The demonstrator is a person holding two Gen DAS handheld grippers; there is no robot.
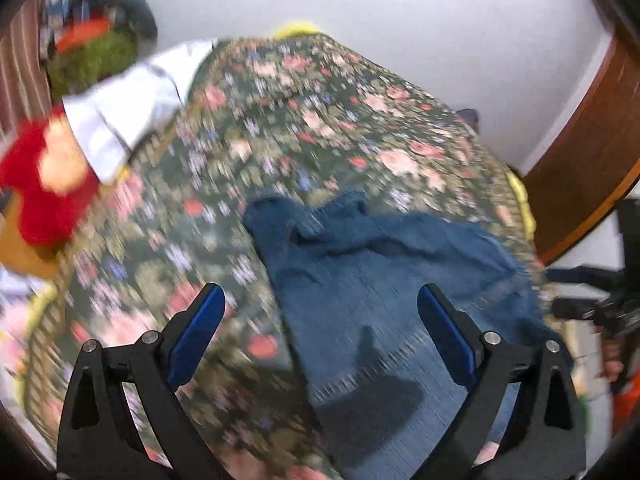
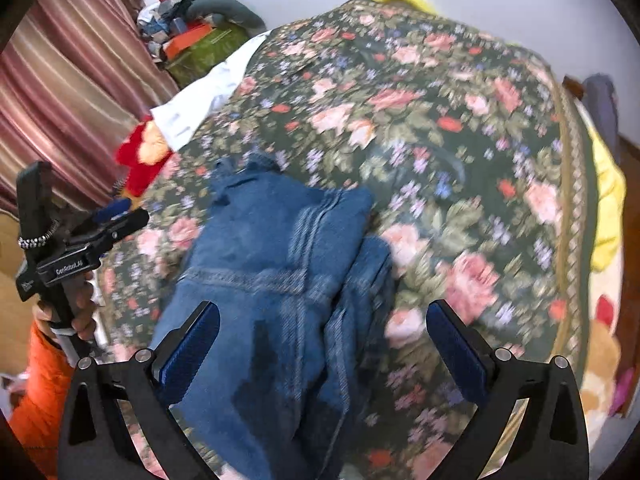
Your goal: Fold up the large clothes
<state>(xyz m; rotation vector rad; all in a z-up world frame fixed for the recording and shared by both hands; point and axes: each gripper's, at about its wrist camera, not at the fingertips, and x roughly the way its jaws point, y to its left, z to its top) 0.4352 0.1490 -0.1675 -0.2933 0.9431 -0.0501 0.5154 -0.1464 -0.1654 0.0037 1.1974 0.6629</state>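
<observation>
A pair of blue denim jeans (image 1: 384, 280) lies crumpled on the floral bedspread (image 1: 280, 128), partly folded over itself. In the right wrist view the jeans (image 2: 272, 280) run from the bed's near edge toward the middle. My left gripper (image 1: 320, 312) is open and empty, held above the jeans' near part. My right gripper (image 2: 322, 328) is open and empty, above the jeans' right edge. The left gripper also shows in the right wrist view (image 2: 116, 216) at the left, held by a hand in an orange sleeve.
A white garment (image 2: 208, 92) and a red and orange plush toy (image 2: 144, 152) lie at the bed's far left. A pile of bags and clothes (image 2: 196, 40) sits by the striped curtain (image 2: 68, 92). A wooden door (image 1: 592, 152) stands at the right. Yellow bedding (image 2: 608, 216) edges the bed.
</observation>
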